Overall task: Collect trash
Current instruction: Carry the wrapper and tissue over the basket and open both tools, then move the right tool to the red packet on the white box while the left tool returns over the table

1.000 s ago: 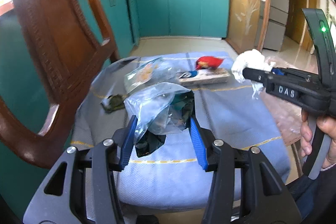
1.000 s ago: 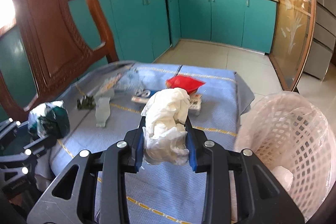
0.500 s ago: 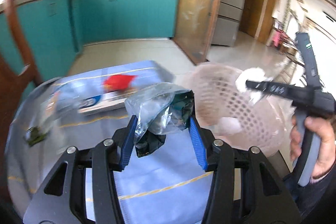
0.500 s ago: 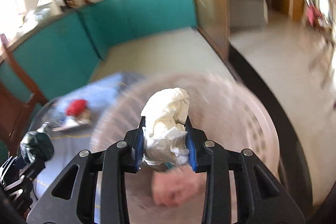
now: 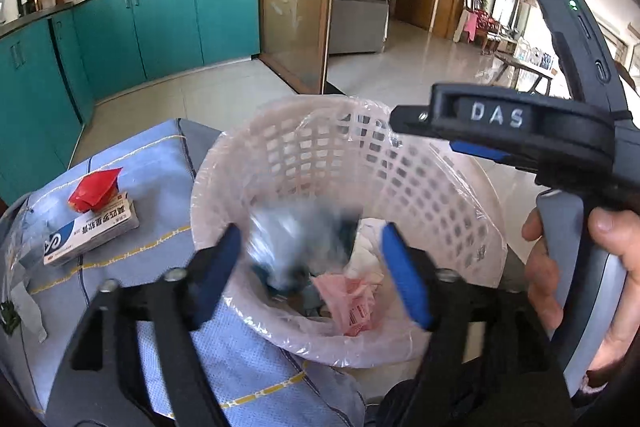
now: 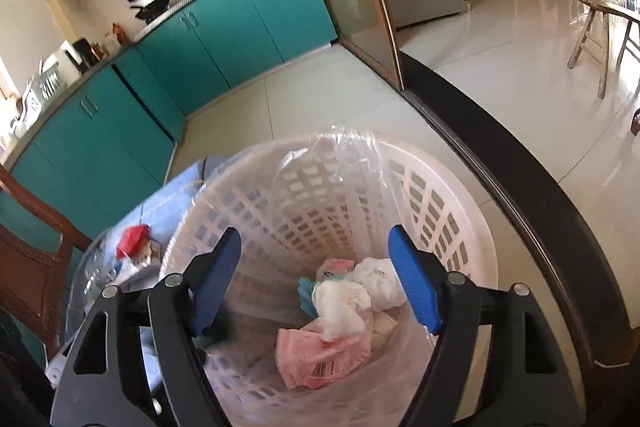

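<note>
Blurred plastic bag (image 5: 296,247) between wide, just-opened left claw (image 5: 312,263) pads (untouched), over basket (image 5: 460,227)

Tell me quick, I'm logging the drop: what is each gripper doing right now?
Left gripper: jaws just opened, blurred plastic bag falling free into the basket.
Right gripper: jaws just opened, holding nothing.

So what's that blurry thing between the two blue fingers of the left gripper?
In the left wrist view, a clear bag of dark rubbish is dropping between the left gripper fingers, whose jaws have just been opening, into the basket.
</note>
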{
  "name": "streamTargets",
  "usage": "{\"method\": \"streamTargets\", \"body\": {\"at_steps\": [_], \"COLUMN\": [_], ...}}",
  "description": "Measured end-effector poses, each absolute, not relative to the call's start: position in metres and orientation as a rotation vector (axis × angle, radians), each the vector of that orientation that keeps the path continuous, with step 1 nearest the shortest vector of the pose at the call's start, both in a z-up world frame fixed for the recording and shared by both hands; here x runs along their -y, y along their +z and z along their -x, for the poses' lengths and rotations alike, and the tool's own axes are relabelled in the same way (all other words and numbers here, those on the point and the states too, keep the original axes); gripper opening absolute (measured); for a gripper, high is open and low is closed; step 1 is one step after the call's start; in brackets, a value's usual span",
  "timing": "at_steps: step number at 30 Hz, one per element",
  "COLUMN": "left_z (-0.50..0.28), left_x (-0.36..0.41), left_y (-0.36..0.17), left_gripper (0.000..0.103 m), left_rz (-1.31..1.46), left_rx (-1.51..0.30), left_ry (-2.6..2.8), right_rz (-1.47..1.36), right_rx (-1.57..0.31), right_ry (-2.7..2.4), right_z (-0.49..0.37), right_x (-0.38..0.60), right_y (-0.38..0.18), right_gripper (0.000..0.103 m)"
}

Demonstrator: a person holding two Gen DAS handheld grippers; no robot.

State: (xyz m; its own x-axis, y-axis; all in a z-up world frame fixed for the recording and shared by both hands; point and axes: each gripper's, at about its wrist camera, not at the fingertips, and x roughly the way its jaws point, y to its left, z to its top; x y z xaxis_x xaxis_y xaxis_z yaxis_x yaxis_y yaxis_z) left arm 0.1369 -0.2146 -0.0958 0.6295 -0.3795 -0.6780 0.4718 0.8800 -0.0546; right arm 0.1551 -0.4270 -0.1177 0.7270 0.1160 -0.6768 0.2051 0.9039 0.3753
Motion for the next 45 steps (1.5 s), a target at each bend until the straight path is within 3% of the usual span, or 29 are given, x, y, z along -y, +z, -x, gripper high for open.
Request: {"method": "streamTargets", "body": {"at_steps": [11,21,34,45], "left_z": [-0.129,-0.105,-0.086,-0.099], "left_x": [0.141,0.058,-0.018,-0.048], "left_y": [-0.091,-0.097,-0.131,-0.122], "left_gripper": [0.085,0.085,0.085,0.085], "left_rz": [-0.041,-0.032,0.077,0.068], "left_rx": [-0.722,-0.707,-0.789,-0.781], "left_ry": [-0.252,0.005,0.089,0.141], "right_rz": [-0.415,-0.203,-0.11,0.052], "right_rx": [-0.713,-0.619,-0.795,-0.937], "right_ry": [0.01,0.188,0.363,0.318], "right_z": [-0.158,-0.161,-0.231,-0.309], "right_x": [0.401,0.321,0.198,0.118], "right_y": [-0.111,-0.096,-0.109,-0.156], "right_gripper": [0.076,0.076,0.076,0.076]}}
